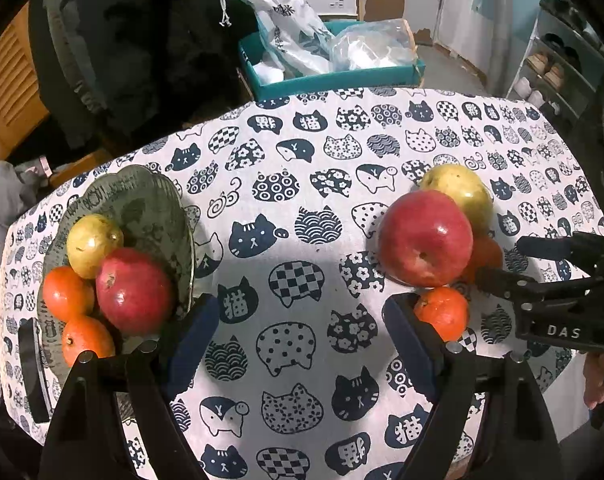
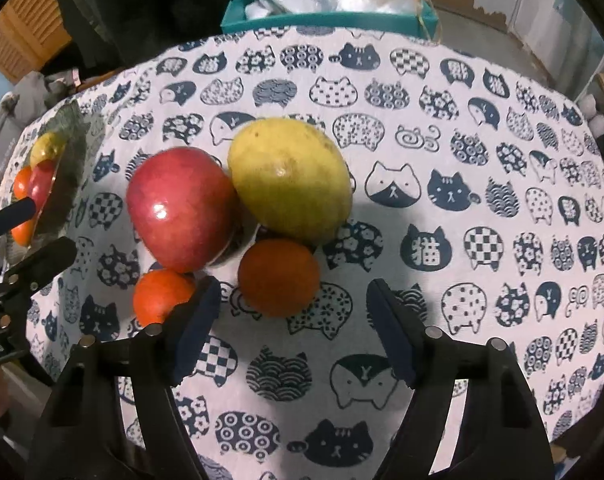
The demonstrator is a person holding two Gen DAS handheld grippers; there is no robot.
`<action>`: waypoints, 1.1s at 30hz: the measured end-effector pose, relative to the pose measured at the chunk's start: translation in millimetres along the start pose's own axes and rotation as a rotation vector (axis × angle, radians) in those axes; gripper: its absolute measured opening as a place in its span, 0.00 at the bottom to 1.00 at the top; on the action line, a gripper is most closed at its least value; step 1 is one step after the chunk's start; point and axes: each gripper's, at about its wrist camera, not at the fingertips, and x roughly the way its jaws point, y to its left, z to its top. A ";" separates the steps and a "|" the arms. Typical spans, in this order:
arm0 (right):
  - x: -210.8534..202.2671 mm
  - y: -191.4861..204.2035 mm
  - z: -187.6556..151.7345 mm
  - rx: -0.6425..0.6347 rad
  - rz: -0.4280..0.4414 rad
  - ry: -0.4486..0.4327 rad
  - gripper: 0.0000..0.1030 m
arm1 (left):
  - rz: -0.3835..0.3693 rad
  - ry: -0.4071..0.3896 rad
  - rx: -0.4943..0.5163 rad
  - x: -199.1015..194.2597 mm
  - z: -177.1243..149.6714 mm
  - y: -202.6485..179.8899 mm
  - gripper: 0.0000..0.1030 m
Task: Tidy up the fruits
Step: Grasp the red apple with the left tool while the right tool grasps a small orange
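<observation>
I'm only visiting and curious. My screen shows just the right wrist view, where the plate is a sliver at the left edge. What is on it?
Observer: Four fruits sit on the plate: a yellow-green fruit, a red apple, an orange and a second orange.
Operator: Is it full, then?
Observer: No. They crowd its near side, and the far half is bare.
Operator: Is the other gripper holding anything?
Observer: No. The left gripper is open over the cat-print cloth, with nothing between its fingers.
</observation>
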 end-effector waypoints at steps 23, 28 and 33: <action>-6.3 -27.0 -2.6 0.051 -0.012 -0.038 0.43 | -0.098 -0.014 -0.010 -0.7 23.6 -24.7 0.83; -16.2 -51.0 -4.2 0.098 -0.031 -0.061 0.43 | -0.126 -0.008 0.027 5.5 31.3 -43.3 0.83; -19.7 -70.4 -8.8 0.137 -0.034 -0.064 0.43 | -0.143 0.022 0.049 17.3 34.6 -57.7 0.83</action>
